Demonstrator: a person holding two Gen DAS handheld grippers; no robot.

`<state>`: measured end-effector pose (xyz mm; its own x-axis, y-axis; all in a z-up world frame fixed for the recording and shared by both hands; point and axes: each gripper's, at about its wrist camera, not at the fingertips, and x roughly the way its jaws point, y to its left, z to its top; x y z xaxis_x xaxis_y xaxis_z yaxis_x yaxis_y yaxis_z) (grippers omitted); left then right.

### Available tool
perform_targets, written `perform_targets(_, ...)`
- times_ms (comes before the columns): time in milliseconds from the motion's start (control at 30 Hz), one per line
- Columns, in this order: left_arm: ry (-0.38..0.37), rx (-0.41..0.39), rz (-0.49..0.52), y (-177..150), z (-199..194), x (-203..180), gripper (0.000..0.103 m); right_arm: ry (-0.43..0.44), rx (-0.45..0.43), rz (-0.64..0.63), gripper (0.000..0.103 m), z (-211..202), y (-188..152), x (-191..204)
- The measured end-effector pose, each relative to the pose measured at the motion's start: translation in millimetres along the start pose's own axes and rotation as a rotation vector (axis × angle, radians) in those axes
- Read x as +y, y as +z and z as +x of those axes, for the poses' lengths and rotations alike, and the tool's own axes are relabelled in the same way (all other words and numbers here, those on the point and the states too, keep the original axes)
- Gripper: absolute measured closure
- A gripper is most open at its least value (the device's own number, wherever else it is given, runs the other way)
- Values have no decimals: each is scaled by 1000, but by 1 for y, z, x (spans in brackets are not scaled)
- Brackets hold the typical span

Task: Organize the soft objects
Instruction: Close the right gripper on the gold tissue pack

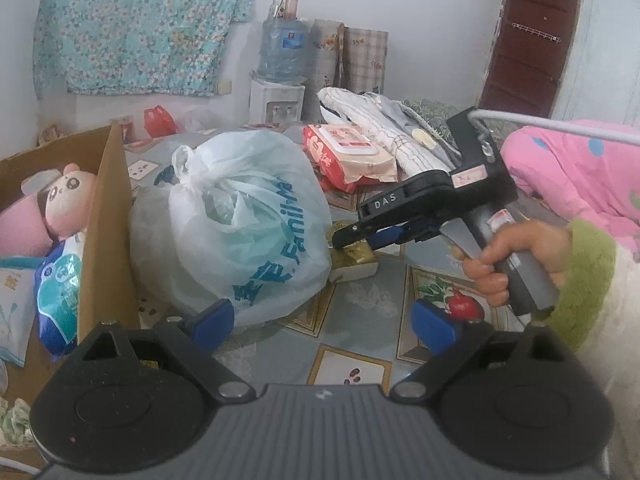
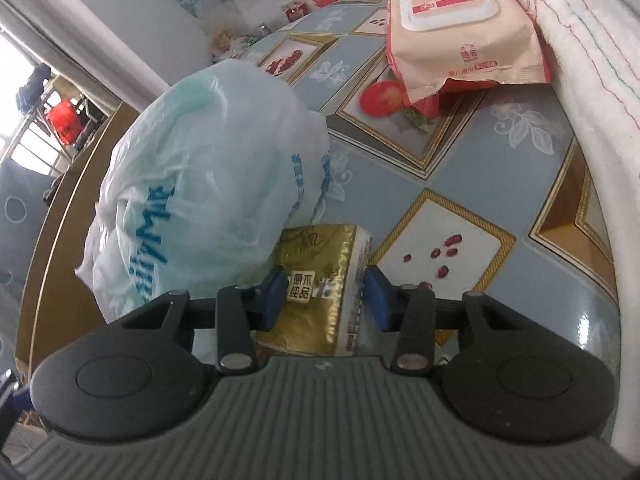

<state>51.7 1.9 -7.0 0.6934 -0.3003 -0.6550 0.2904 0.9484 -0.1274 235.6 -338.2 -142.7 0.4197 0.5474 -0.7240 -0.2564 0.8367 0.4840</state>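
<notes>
Blue-padded right gripper (image 2: 326, 298) pinches a gold-wrapped tissue pack (image 2: 316, 280) lying on the patterned blue-grey tablecloth (image 2: 500, 152), one pad on each side of the pack, just beside a tied translucent white plastic bag (image 2: 200, 168) with blue lettering. Only the right wrist view shows the pack's square label of four Chinese characters, and the printed front of the peach-coloured wet-wipes packet (image 2: 460, 40) with its red-and-white flip lid. Only the left wrist view shows the hand (image 1: 504, 268) on the right gripper's grey handle, "DAS" on its black body, and the open brown cardboard box (image 1: 108, 232) left of the bag, holding a pink plush doll (image 1: 60, 208). Left gripper (image 1: 324, 320) hovers spread and empty above the tablecloth. The bag's lettering there reads partly "Family".
</notes>
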Motion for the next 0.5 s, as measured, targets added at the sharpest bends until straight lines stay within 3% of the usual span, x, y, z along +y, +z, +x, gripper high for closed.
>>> perform_targets(267,-38,24,35,-10,5,-12,7,13,6,-14,64,-25,-31,-5)
perform_targets(500,-82,77,112,-20,23,-38,7,62,18,-15,64,-58,-86,-4)
